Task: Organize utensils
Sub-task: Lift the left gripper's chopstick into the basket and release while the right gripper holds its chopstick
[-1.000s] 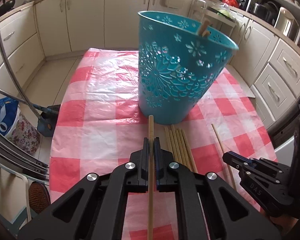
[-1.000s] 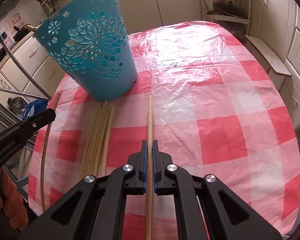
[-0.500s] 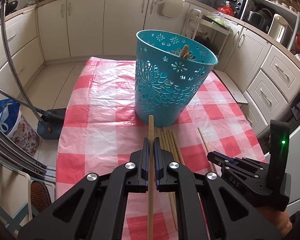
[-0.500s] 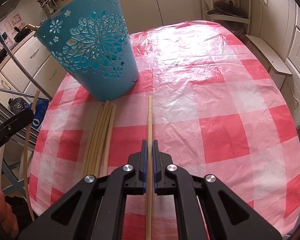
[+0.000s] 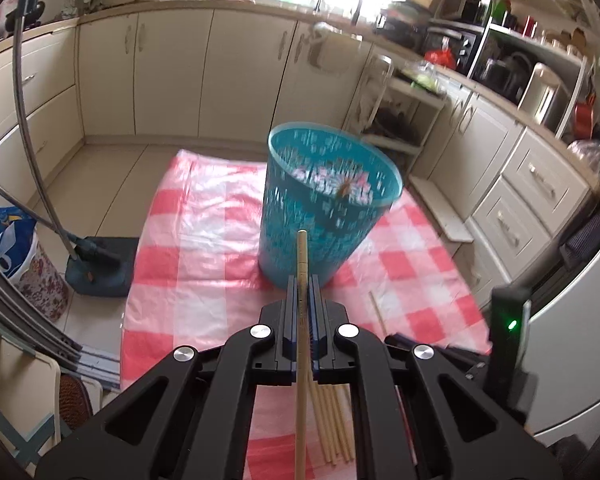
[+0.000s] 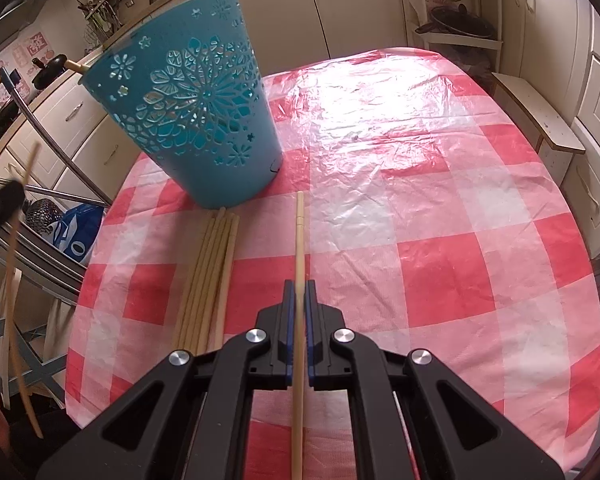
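A teal cut-out basket [image 5: 324, 208] [image 6: 192, 120] stands on the red-and-white checked tablecloth [image 6: 420, 200]. My left gripper [image 5: 302, 284] is shut on a wooden chopstick [image 5: 301, 256], held high over the table, its tip in front of the basket's near wall. A stick end shows inside the basket [image 5: 345, 189]. My right gripper [image 6: 299, 292] is shut on another chopstick [image 6: 299, 232] low over the cloth, to the right of a bundle of several chopsticks [image 6: 210, 276] [image 5: 334, 420] lying in front of the basket. The left gripper [image 6: 0, 204] appears blurred at the right wrist view's left edge.
Cream kitchen cabinets [image 5: 172, 72] ring the table. A metal chair frame [image 5: 32, 128] and a blue bag [image 5: 8, 244] sit off the table's left side, and a low shelf [image 6: 540, 120] off its right. Bare cloth lies right of the basket.
My left gripper has risen and pulled back with its chopstick, so the basket looks smaller and its inside shows. The right gripper and its chopstick have stayed put.
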